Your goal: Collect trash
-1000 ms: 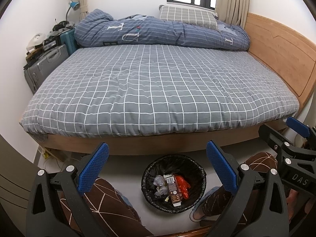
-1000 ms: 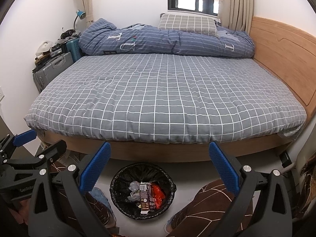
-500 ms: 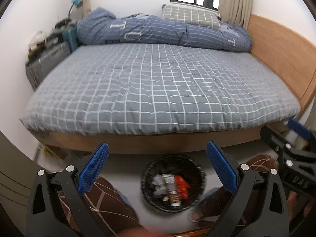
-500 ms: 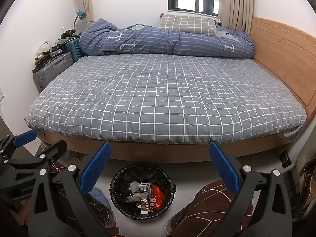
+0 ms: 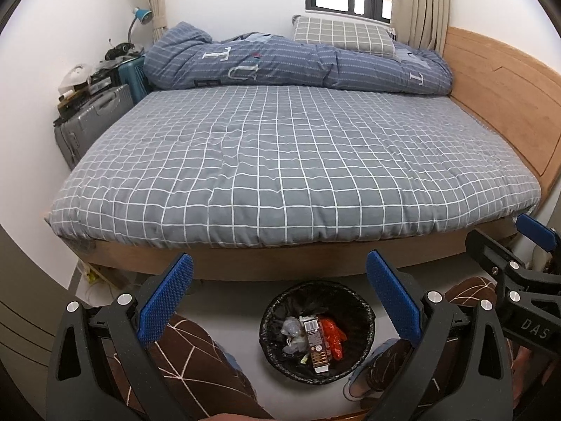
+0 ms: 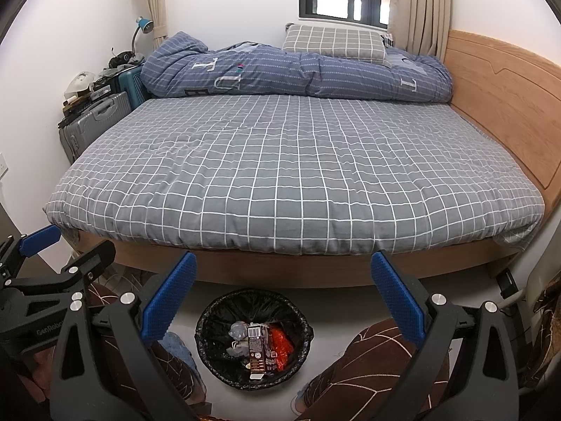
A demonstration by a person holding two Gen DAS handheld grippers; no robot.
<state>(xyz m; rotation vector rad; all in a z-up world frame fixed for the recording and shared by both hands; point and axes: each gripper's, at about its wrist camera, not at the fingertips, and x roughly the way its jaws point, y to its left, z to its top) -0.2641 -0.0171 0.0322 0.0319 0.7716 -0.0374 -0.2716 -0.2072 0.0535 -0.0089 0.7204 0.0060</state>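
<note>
A round bin with a black liner (image 5: 277, 307) (image 6: 210, 314) stands on the floor in front of the bed. Inside it lie a brown carton (image 5: 317, 345) (image 6: 256, 349), a red wrapper (image 5: 331, 333) (image 6: 280, 343) and crumpled clear plastic (image 5: 292, 331) (image 6: 238, 333). My left gripper (image 5: 278, 296) is open and empty, held above the bin. My right gripper (image 6: 284, 298) is also open and empty, over the bin. In the left wrist view the right gripper (image 5: 526, 273) shows at the right edge; in the right wrist view the left gripper (image 6: 42, 266) shows at the left edge.
A bed with a grey checked cover (image 5: 280, 161) fills the room ahead, with a rolled blue duvet (image 5: 298, 66) and a pillow (image 5: 340, 33) at the back. Suitcases (image 5: 91, 122) stand by the left wall. A person's legs in brown patterned trousers (image 5: 189, 361) (image 6: 371, 368) flank the bin.
The left wrist view shifted slightly, with brief blur, and now shows the bed a little lower. The right gripper has barely moved. Both grippers remain open.
</note>
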